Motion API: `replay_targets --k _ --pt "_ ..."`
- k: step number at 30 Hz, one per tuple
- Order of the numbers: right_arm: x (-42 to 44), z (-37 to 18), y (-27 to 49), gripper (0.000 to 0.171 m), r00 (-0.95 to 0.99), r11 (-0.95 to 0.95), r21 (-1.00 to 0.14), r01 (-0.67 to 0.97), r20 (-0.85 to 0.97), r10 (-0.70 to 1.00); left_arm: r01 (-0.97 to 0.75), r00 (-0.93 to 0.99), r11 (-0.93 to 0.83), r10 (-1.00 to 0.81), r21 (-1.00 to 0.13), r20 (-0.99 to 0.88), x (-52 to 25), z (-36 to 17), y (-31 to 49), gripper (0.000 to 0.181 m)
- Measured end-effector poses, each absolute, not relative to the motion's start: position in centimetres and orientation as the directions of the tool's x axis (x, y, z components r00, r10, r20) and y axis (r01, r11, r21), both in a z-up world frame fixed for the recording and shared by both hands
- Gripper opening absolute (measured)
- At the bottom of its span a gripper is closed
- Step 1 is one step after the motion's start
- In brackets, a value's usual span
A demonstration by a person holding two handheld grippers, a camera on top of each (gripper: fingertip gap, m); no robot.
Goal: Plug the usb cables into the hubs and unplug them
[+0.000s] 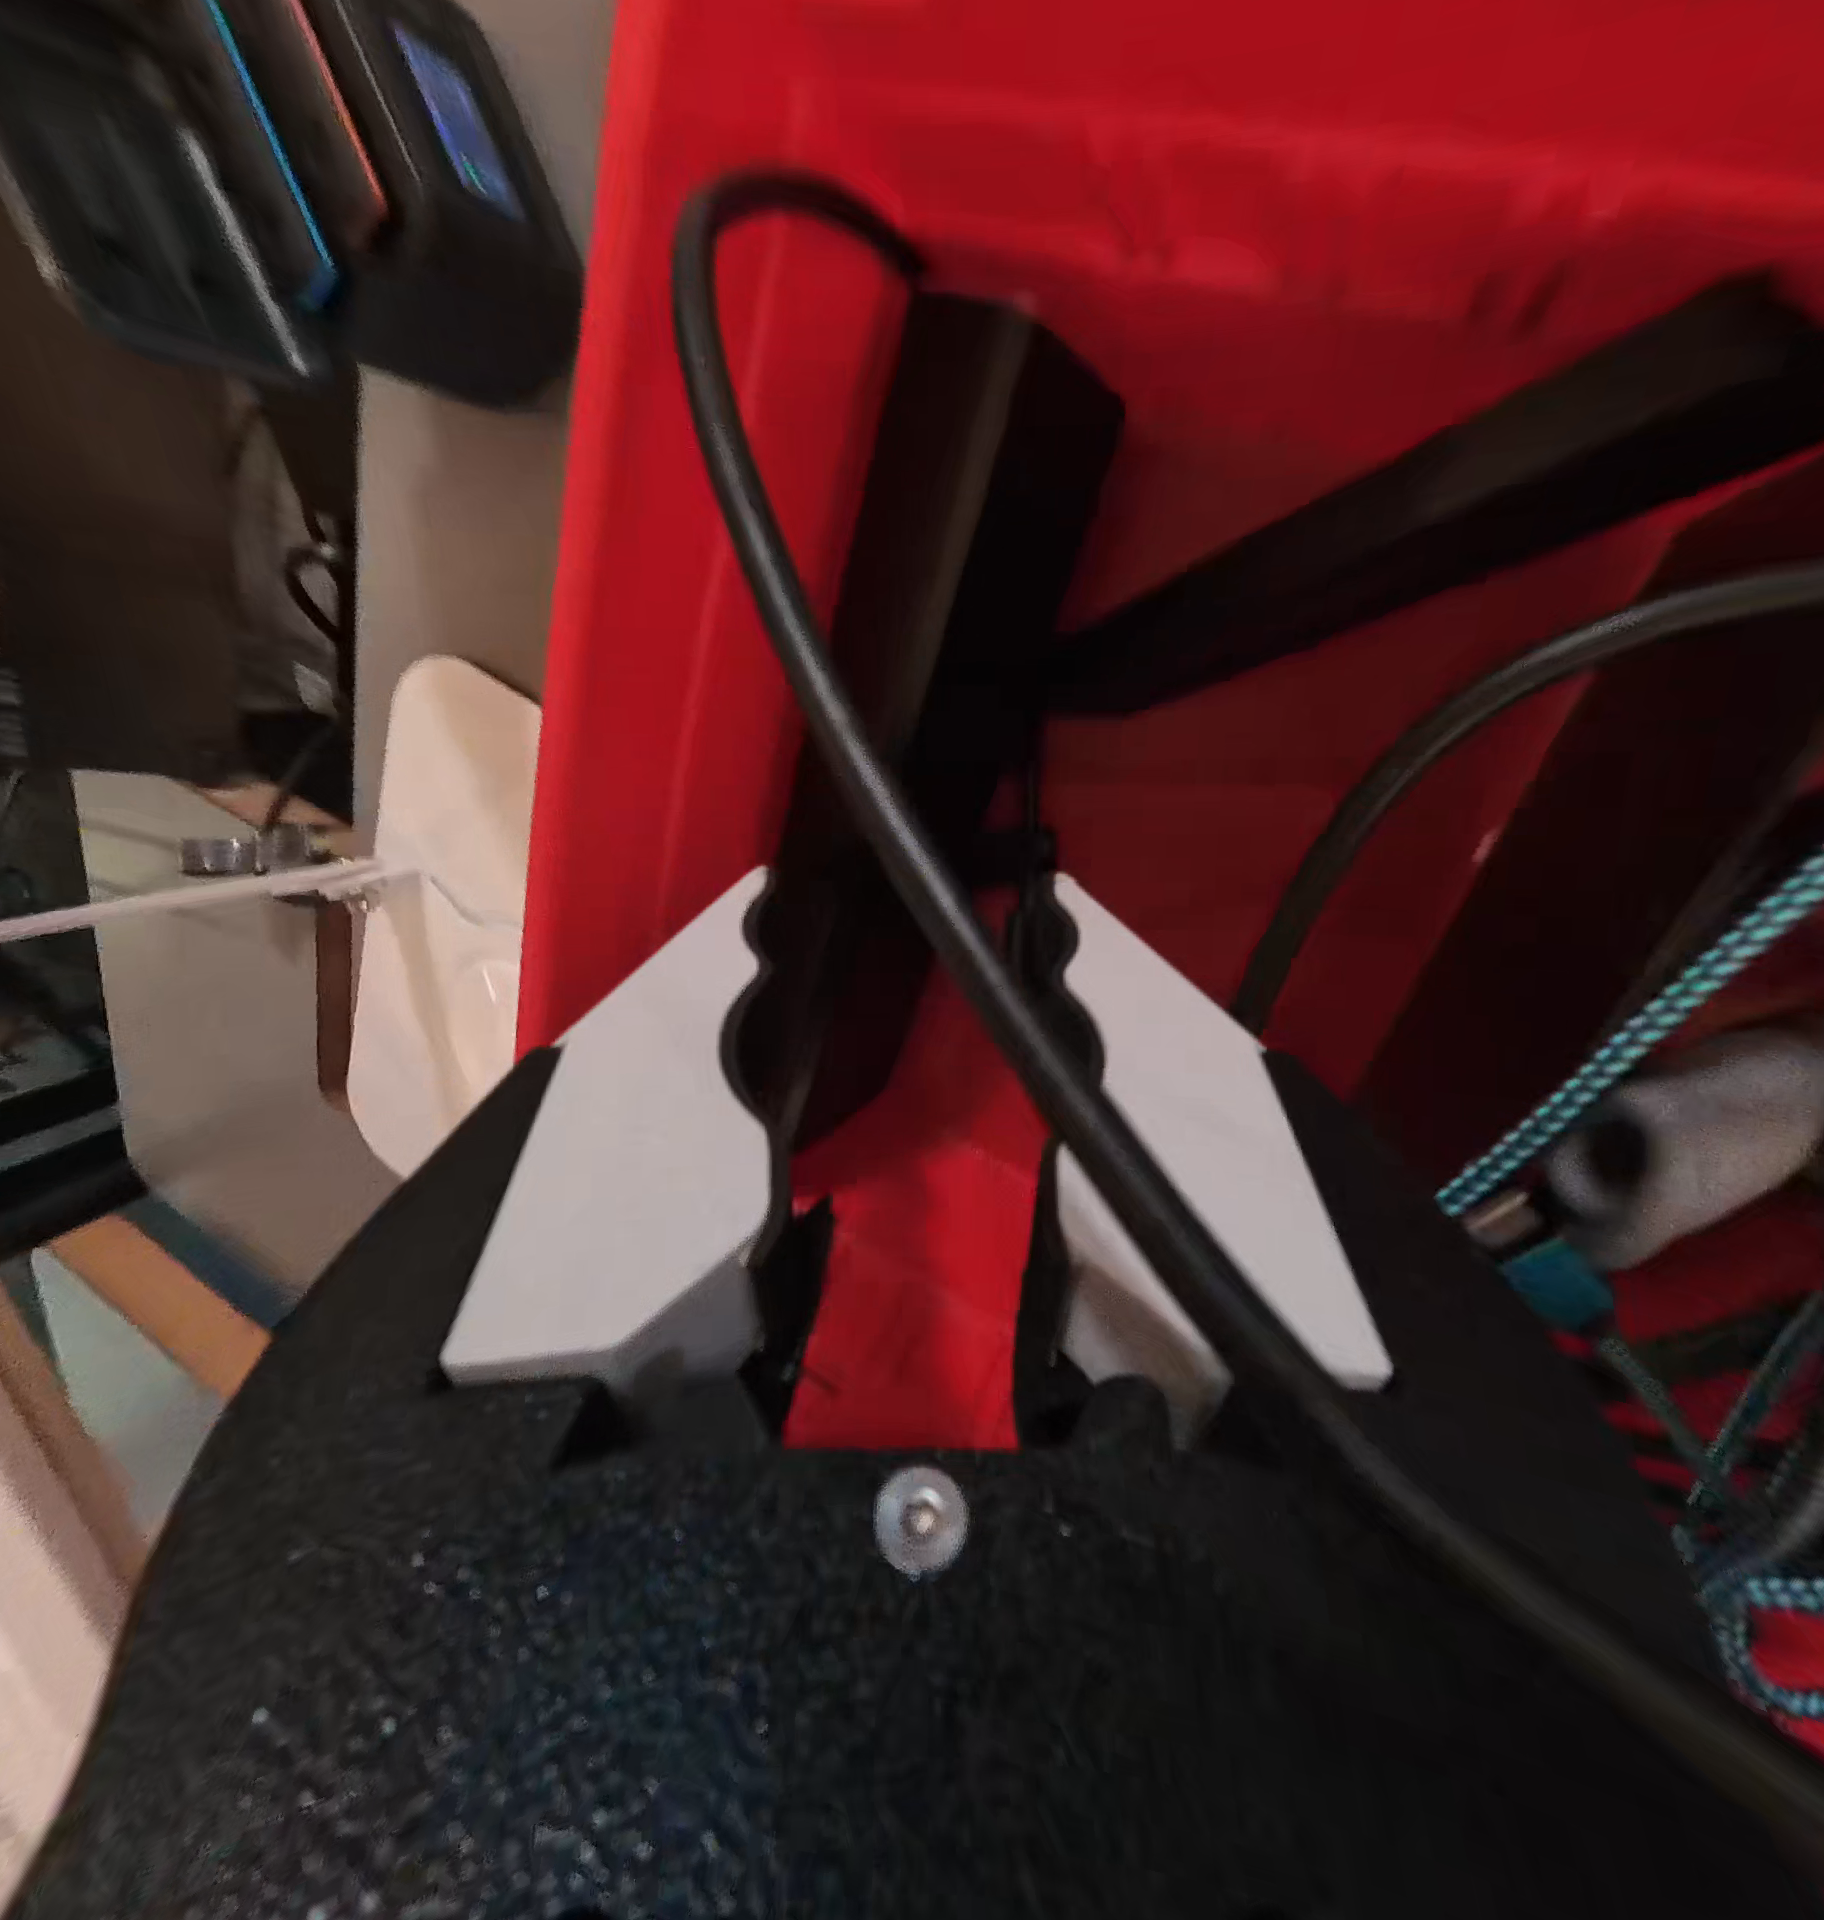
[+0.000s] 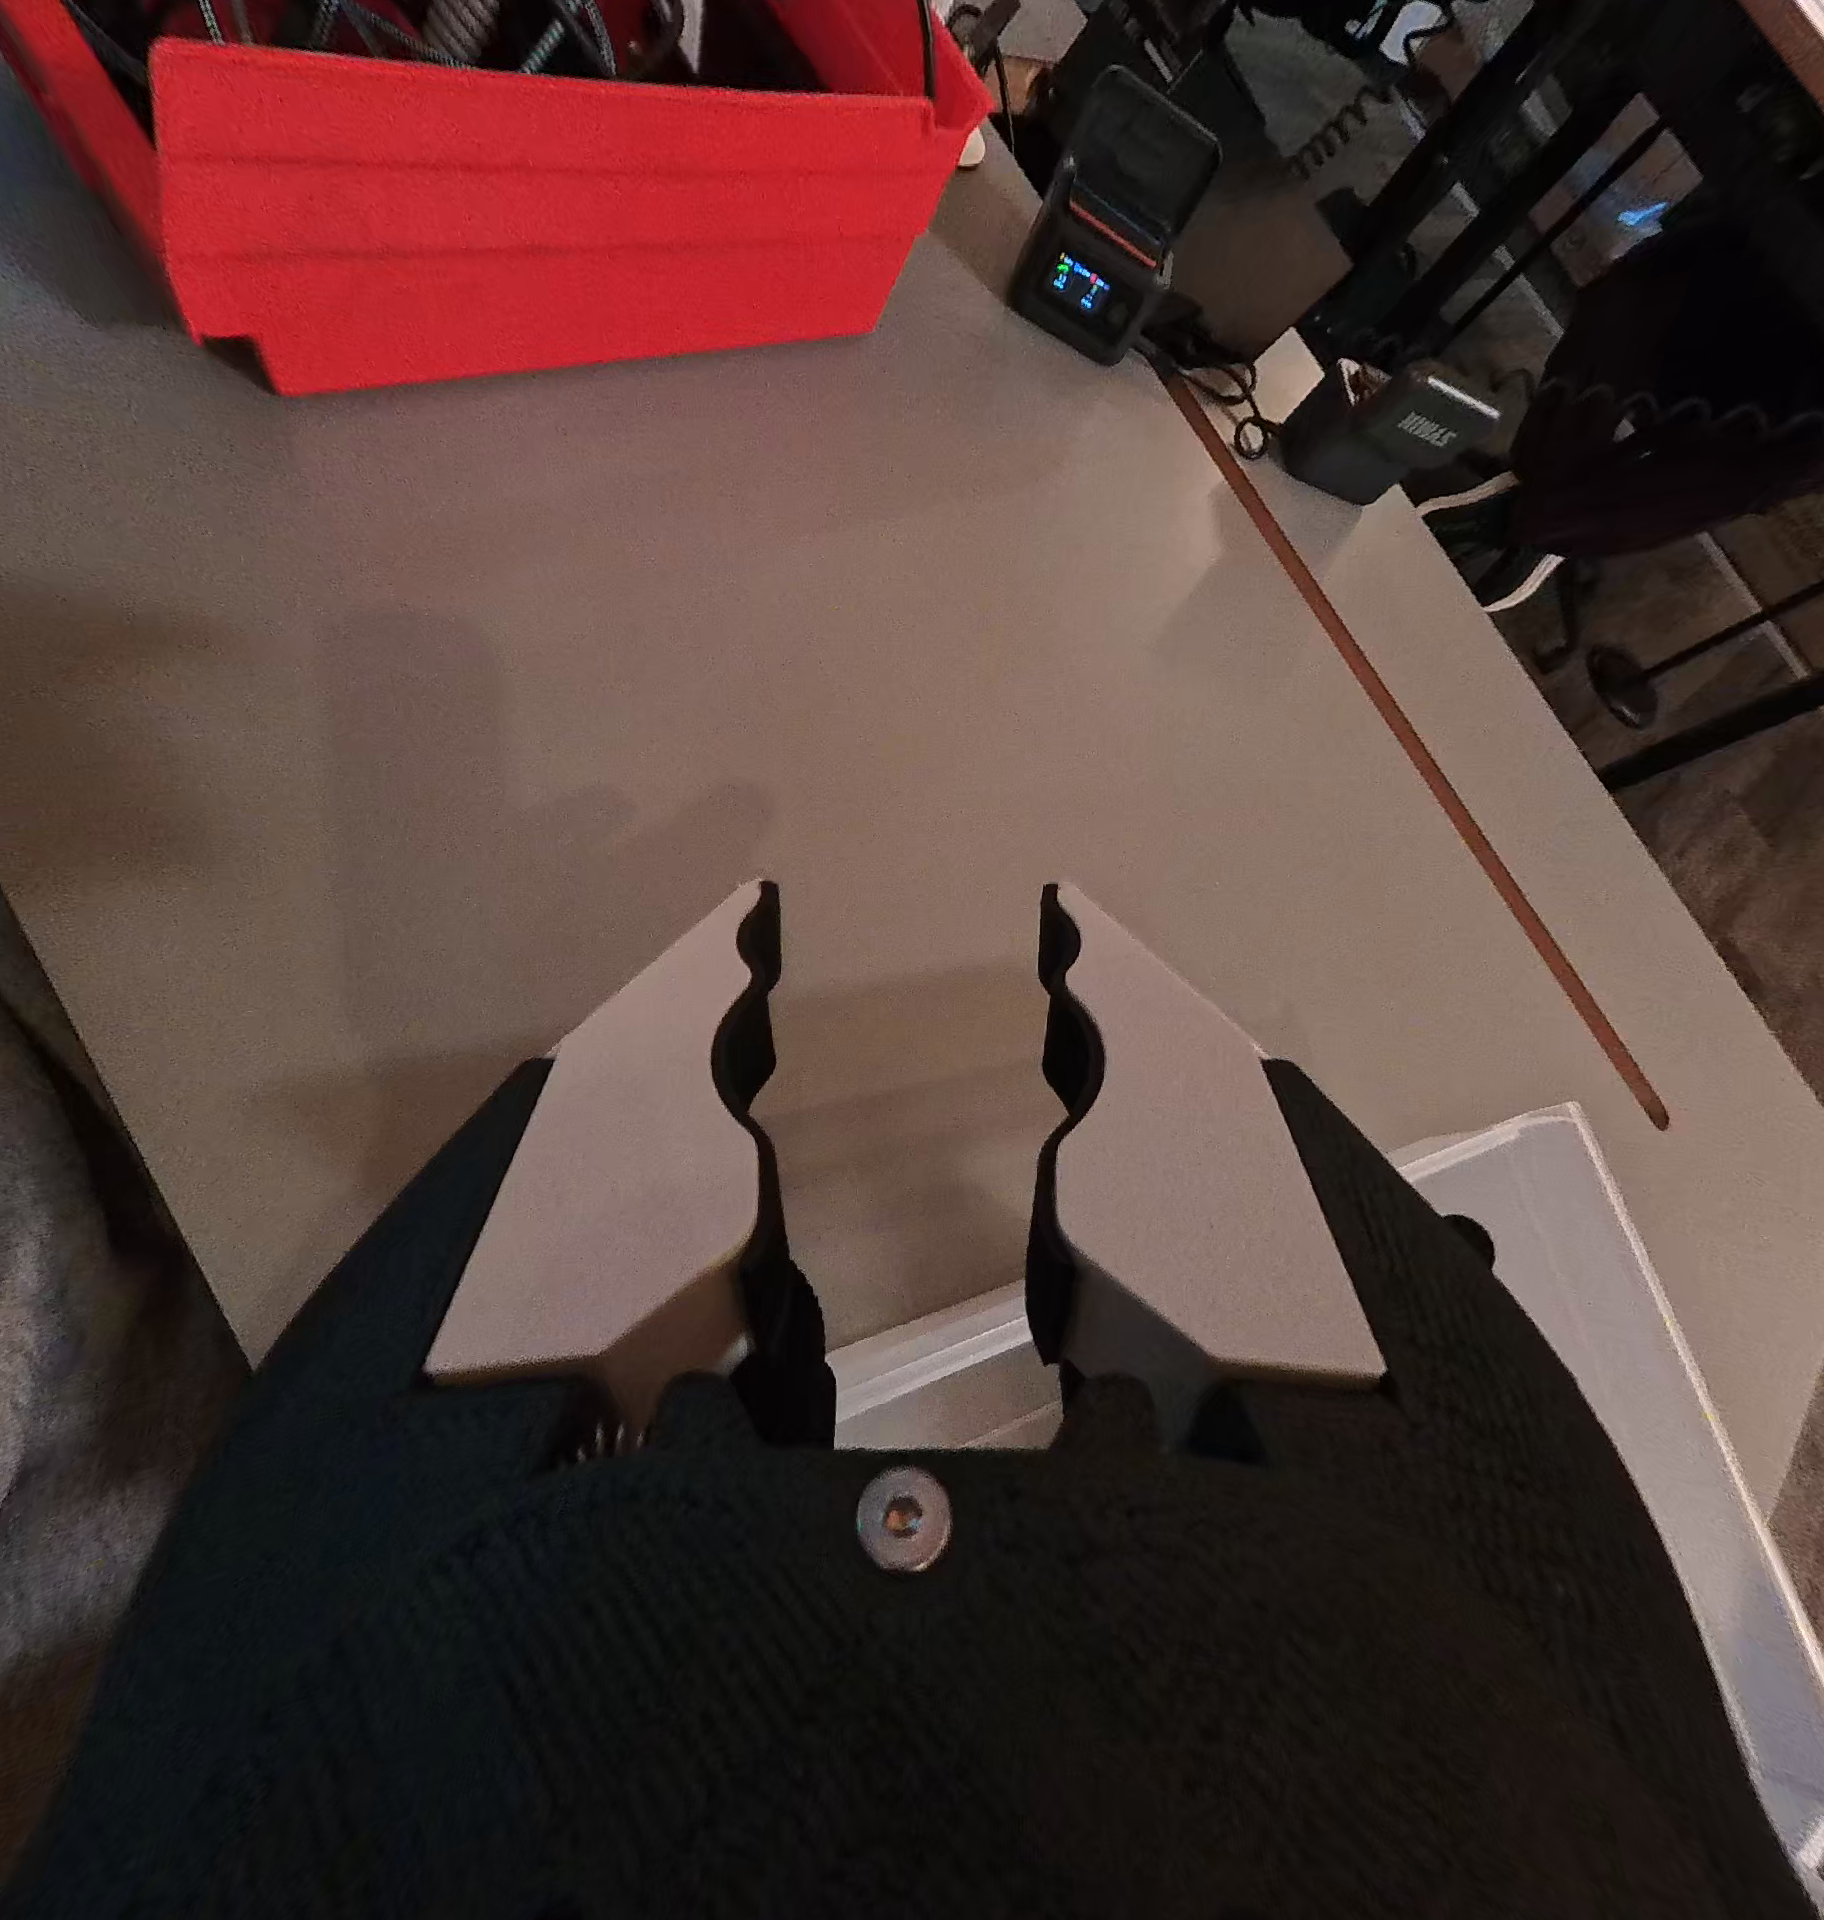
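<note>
Hub (image 1: 949,582) – between parted left gripper (image 1: 908,904) fingers | right gripper (image 2: 908,904) parted

left wrist view close inside red bin (image 1: 1303,208), right wrist view farther back (same bin (image 2: 534,218))

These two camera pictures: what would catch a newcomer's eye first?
The red bin at the far end of the grey table stands out most. In the left view, the left gripper reaches inside it, a black cable looping across its open fingers above a black hub. The right gripper hangs open and empty over the table.
</note>
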State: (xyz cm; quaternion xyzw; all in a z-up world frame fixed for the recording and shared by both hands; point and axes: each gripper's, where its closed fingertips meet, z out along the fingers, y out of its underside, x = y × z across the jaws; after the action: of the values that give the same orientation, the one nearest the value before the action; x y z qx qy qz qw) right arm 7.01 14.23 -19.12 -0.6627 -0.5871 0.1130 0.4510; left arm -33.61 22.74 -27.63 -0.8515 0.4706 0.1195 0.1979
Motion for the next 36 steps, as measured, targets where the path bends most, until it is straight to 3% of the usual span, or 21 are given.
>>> replay_targets --k 3,8,10,12,16,21,28,30,33,36 --pt "7.0 -19.2 14.2 0.049 0.280 0.098 -0.728 0.678 0.379 0.882 -0.867 0.489 -0.486 -0.781 -0.113 -0.389 -35.0 -28.3 22.4 0.051" --pt "7.0 -19.5 14.2 0.049 0.272 0.100 -0.721 0.686 0.381 0.883 -0.870 0.475 -0.491 -0.801 -0.054 -0.365 -35.3 -29.7 22.8 0.054" --pt "7.0 -19.6 14.2 0.049 0.269 0.102 -0.717 0.690 0.384 0.883 -0.865 0.477 -0.501 -0.805 -0.027 -0.351 -35.5 -30.5 22.8 0.049" --pt "7.0 -19.5 14.2 0.049 0.268 0.104 -0.717 0.689 0.385 0.883 -0.865 0.472 -0.502 -0.814 0.002 -0.339 -35.5 -31.0 22.6 0.027" --pt "7.2 -19.5 14.3 0.049 0.267 0.103 -0.719 0.688 0.383 0.884 -0.864 0.457 -0.503 -0.803 0.021 -0.383 -35.3 -30.2 22.2 0.026" --pt "7.5 -19.2 14.4 0.049 0.277 0.098 -0.731 0.675 0.375 0.885 -0.861 0.434 -0.509 -0.731 -0.002 -0.527 -35.6 -25.3 21.3 0.025" --pt "8.0 -18.7 14.4 0.049 0.283 0.101 -0.741 0.663 0.374 0.883 -0.822 0.337 -0.568 -0.534 0.034 -0.775 -37.5 -14.0 19.4 0.025" --pt "8.1 -18.3 14.3 0.049 0.285 0.110 -0.746 0.657 0.381 0.879 -0.812 0.336 -0.584 -0.437 -0.021 -0.834 -37.1 -10.5 19.3 0.025" --pt "8.4 -17.3 14.1 0.048 0.300 0.130 -0.755 0.643 0.404 0.864 -0.815 0.402 -0.548 -0.296 -0.190 -0.867 -34.0 -5.7 19.5 0.025" --pt "9.1 -16.1 14.3 0.048 0.333 0.143 -0.766 0.626 0.428 0.840 -0.828 0.512 -0.426 -0.307 -0.364 -0.802 -27.2 -3.9 19.7 0.025"
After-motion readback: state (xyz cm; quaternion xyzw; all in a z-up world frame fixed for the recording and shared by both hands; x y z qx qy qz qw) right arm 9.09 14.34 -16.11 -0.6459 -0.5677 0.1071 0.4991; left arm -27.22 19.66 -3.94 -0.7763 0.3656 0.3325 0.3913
